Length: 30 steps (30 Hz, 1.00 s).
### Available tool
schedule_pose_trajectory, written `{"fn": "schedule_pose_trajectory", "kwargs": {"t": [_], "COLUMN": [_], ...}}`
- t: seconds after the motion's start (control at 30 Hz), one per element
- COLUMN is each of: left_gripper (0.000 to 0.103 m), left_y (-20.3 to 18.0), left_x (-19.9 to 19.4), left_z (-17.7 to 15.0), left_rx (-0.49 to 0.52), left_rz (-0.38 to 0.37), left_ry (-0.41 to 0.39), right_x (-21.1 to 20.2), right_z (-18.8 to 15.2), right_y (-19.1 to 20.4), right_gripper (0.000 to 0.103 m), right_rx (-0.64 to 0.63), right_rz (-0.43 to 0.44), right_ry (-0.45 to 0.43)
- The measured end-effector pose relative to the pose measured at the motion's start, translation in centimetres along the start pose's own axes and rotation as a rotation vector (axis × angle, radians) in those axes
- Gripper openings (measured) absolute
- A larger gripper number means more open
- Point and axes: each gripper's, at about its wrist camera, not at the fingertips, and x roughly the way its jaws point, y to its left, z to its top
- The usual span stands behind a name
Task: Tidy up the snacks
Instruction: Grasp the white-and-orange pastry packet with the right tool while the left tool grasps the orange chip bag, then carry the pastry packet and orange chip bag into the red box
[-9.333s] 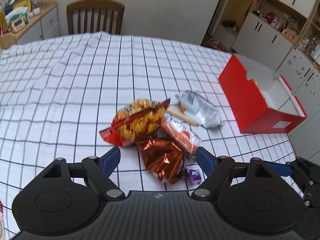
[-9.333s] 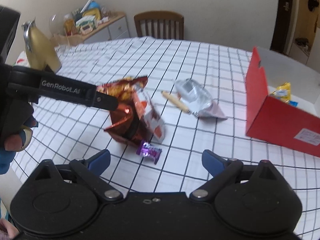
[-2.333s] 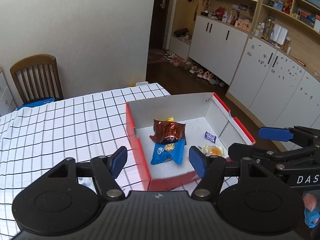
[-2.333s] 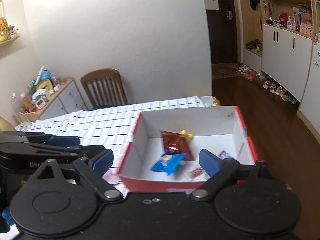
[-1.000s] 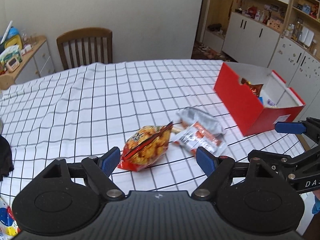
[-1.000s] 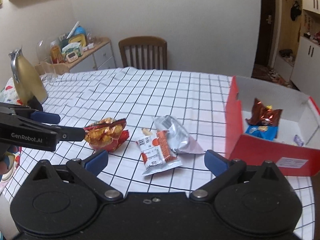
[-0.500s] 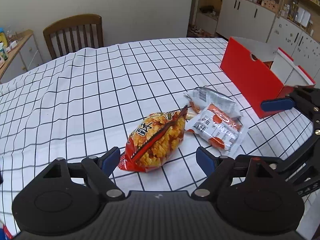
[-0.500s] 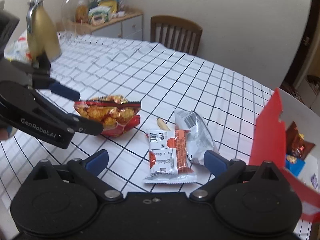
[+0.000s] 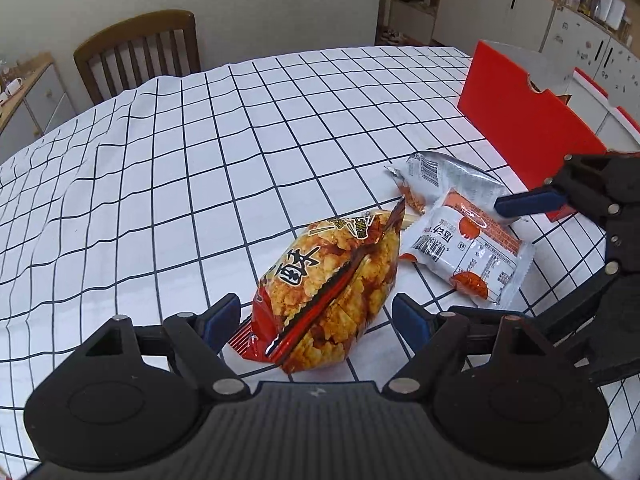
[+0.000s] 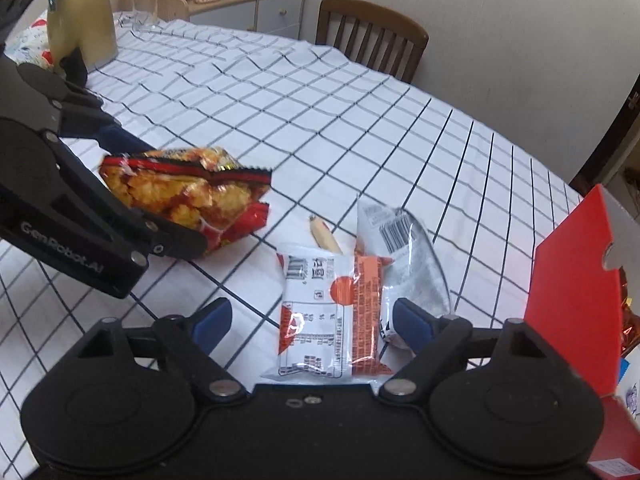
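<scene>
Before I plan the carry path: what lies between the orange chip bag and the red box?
In the left wrist view, two packets: white-and-orange packet, silver packet behind it, between chip bag and red box.

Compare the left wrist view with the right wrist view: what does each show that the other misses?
Left wrist only: the white cabinets behind the box.

Right wrist only: the gold bottle, the cluttered sideboard, and snacks inside the red box.

Both: the open left gripper straddling the orange snack bag, the open right gripper over the white-and-orange packet, the silver pouch, and the wooden chair.
</scene>
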Motion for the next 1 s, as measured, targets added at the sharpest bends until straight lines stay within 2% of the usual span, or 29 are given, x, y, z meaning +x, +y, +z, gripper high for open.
{"fn": "schedule_pose_trajectory", "kwargs": {"t": [0.3,0.4,0.5,0.57,0.67,0.7,0.77,1.0], "left_gripper": [0.082,0.079,0.074,0.069,0.067,0.067,0.06,0.057], "left_y": [0.2,0.2,0.3,0.3,0.4,0.5,0.5,-0.2], "left_x": [0.6,0.6,0.6,0.4,0.2,0.1,-0.2,-1.8], "left_z": [0.2,0.2,0.3,0.2,0.1,0.0,-0.3,-1.5], "left_rx": [-0.03,-0.04,-0.049,-0.057,-0.074,-0.083,-0.099,-0.122], "left_rz": [-0.015,-0.014,-0.008,-0.009,-0.006,-0.005,-0.011,-0.025], "left_ry": [0.001,0.005,0.01,0.013,0.016,0.017,0.02,0.015], "right_x": [1.1,1.2,1.1,1.0,0.8,0.6,0.0,-2.6], "right_z": [-0.1,-0.1,-0.1,-0.2,-0.3,-0.4,-0.6,-1.6], "right_y": [0.1,0.2,0.5,0.7,0.7,0.6,0.7,1.1], "right_gripper": [0.079,0.074,0.067,0.055,0.047,0.047,0.047,0.047], "right_rx": [0.009,0.02,0.01,0.004,0.024,0.038,0.062,0.117], "right_rz": [-0.02,-0.019,-0.047,-0.068,-0.082,-0.083,-0.081,-0.077], "right_ry": [0.014,0.023,0.025,0.027,0.036,0.038,0.033,0.003]}}
